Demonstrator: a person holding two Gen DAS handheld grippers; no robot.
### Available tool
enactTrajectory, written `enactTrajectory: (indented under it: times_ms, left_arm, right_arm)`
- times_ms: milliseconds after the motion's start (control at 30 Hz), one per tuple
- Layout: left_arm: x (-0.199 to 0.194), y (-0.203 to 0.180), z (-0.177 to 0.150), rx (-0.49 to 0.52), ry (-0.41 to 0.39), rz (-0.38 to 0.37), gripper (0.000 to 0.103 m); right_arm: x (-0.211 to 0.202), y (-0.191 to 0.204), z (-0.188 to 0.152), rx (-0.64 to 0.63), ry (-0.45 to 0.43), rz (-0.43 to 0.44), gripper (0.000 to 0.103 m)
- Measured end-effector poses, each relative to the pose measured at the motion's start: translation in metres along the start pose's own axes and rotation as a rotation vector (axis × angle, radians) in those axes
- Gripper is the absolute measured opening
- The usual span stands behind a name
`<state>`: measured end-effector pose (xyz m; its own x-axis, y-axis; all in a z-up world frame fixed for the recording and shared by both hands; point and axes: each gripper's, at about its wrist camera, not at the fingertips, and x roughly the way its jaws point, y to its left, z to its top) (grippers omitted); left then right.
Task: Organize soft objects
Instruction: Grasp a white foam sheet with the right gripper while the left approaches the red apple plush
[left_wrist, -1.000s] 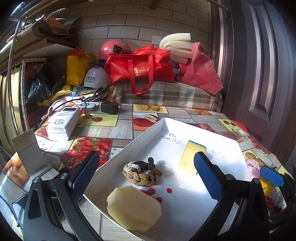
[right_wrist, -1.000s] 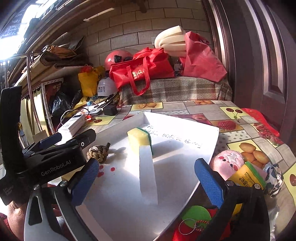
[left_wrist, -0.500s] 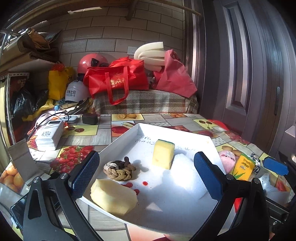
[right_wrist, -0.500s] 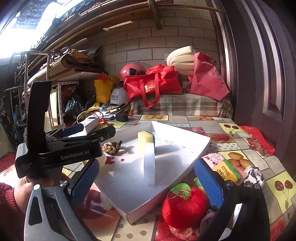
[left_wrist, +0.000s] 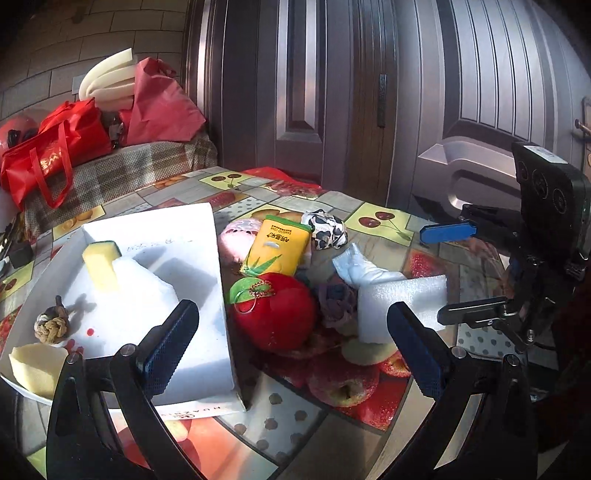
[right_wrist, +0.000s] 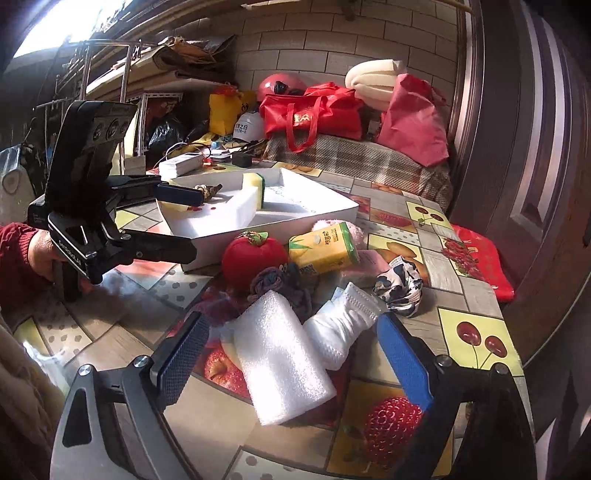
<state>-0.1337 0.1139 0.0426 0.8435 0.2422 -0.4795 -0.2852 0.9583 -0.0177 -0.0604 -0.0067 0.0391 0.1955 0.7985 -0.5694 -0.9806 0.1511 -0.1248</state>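
From the left wrist, the left tool (left_wrist: 291, 343) hangs wide open and empty over the near right corner of the white tray (left_wrist: 218, 295), which holds a yellow sponge (left_wrist: 99, 266), a white foam slab (left_wrist: 147, 295), a rope knot (left_wrist: 51, 325) and a pale foam piece (left_wrist: 35, 369), while the red plush tomato (left_wrist: 277, 314) lies on the table (left_wrist: 369, 435) just right of the tray. From the right wrist, the right tool (right_wrist: 291, 354) tilts down with its jaws closing around a white foam block (right_wrist: 280, 358) that lies between the pads untouched, a white mask (right_wrist: 343, 325) just right of it. Far left, a hand (right_wrist: 44, 254) in a red sleeve holds the left tool beside the tray.
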Motion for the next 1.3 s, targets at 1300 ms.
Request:
enactTrajectory:
  times_ms: [1300]
  left_arm:
    - [0.081,-0.027,0.023,0.102,0.243,-0.002,0.079]
  right_arm:
    - [-0.024,-0.086,-0.023,0.405,-0.111,-0.025,0.055]
